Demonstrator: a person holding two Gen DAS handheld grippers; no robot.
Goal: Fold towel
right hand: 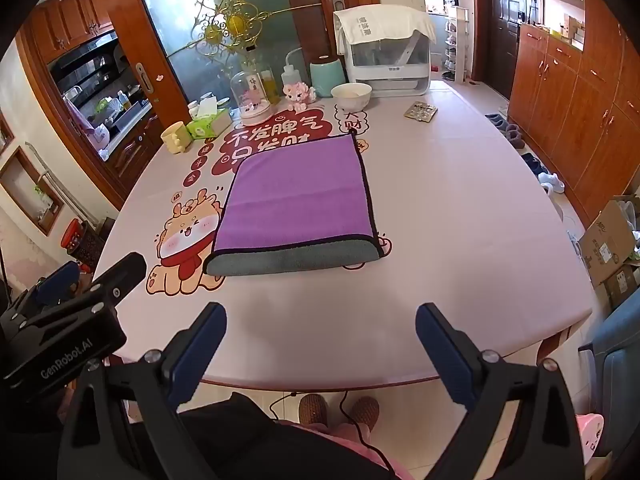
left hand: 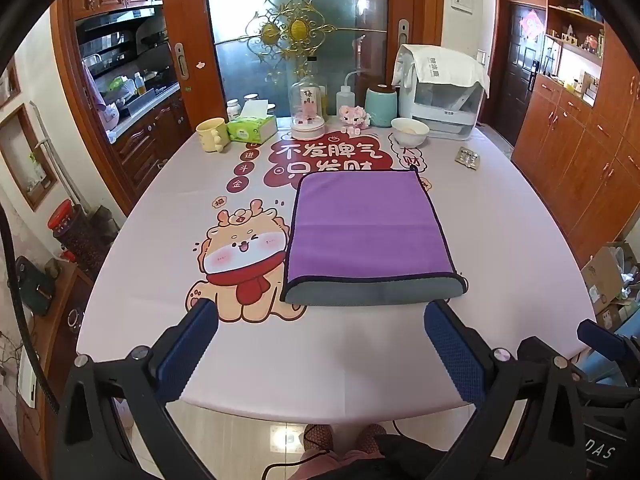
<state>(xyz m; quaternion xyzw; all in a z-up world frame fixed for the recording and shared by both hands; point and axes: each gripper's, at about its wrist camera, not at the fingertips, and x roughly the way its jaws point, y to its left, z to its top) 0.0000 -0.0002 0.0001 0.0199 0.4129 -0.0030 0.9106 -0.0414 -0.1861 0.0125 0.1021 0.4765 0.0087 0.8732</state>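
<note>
A purple towel (left hand: 366, 222) with a dark hem lies flat on the pink table (left hand: 320, 360), folded over once so its grey underside shows as a strip along the near edge. It also shows in the right wrist view (right hand: 298, 196). My left gripper (left hand: 320, 316) is open and empty, held above the table's near edge just short of the towel. My right gripper (right hand: 320, 320) is open and empty, also near the front edge, to the right of the left gripper (right hand: 80, 280).
At the table's far end stand a yellow mug (left hand: 212, 134), a tissue box (left hand: 252, 128), a glass dome (left hand: 307, 110), a squeeze bottle (left hand: 345, 98), a teal jar (left hand: 381, 105), a white bowl (left hand: 409, 131) and a covered appliance (left hand: 442, 92). A blister pack (left hand: 467, 158) lies far right. Cardboard boxes (right hand: 612, 244) stand on the floor.
</note>
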